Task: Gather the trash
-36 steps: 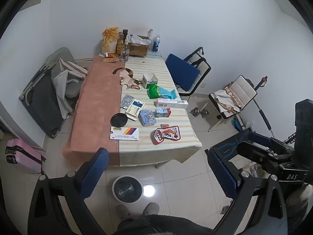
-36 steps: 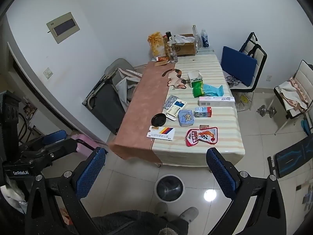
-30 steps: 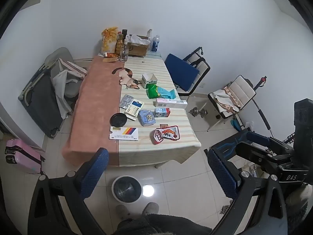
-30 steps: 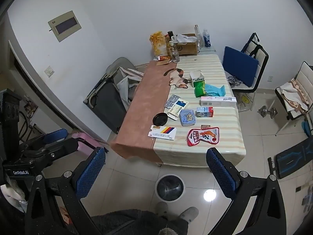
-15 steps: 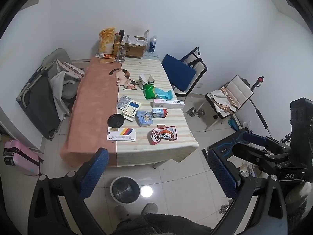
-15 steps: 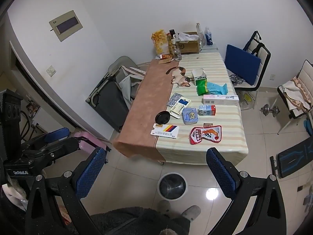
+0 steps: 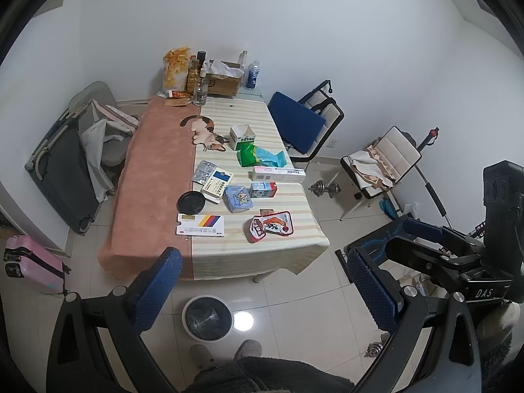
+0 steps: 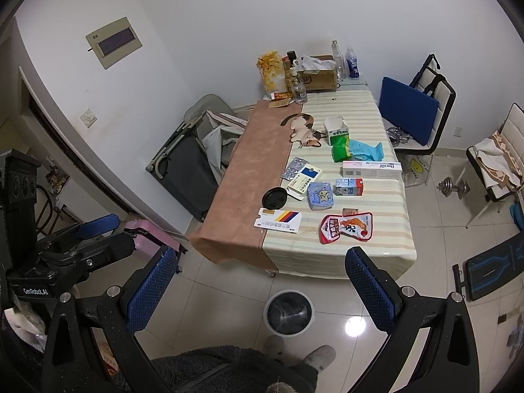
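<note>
Item one: our left gripper (image 7: 263, 290), jaws spread wide, holding nothing, high above the floor. Item two: our right gripper (image 8: 258, 290), likewise wide apart and empty.

We list the trash on the table (image 8: 376, 245) in the right wrist view: red snack wrapper (image 8: 347, 227) at 12 o'clock of the gripper; striped medicine box (image 8: 277, 220) at its 9 o'clock; black lid (image 8: 275, 197) at 11 o'clock of that box; blue tissue pack (image 8: 320, 196); small milk carton (image 8: 349, 187) just beside it at 3 o'clock; long white box (image 8: 371, 168); green and blue bags (image 8: 355, 150) beyond.

Trash bin (image 8: 289, 308): on the floor tiles below the near table edge, at 6 o'clock of the wrapper, between the fingers.
</note>
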### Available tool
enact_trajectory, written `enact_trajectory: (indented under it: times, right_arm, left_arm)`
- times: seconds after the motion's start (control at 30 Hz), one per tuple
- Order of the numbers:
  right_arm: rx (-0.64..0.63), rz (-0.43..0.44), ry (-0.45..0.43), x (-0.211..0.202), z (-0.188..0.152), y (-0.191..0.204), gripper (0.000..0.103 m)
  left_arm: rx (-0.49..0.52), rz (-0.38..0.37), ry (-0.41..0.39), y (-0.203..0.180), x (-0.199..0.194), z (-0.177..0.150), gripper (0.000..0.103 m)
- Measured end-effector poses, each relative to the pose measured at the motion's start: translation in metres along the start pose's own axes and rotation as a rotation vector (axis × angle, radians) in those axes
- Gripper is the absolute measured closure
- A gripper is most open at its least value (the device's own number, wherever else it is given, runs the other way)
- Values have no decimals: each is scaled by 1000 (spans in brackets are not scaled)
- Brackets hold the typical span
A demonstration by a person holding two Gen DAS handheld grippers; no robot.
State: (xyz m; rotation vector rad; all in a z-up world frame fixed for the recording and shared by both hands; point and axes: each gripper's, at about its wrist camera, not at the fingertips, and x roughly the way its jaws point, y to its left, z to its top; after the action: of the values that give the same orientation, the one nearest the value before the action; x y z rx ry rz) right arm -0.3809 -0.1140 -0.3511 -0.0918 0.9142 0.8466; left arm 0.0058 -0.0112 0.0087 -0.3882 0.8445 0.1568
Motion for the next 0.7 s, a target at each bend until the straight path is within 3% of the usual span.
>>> enact_trajectory:
  times: [0.7]
  right_arm:
    - [10,-2,-9,-4,5,-2,0]
  left_arm:
    - [1,-5,-2,-7,0,2,0]
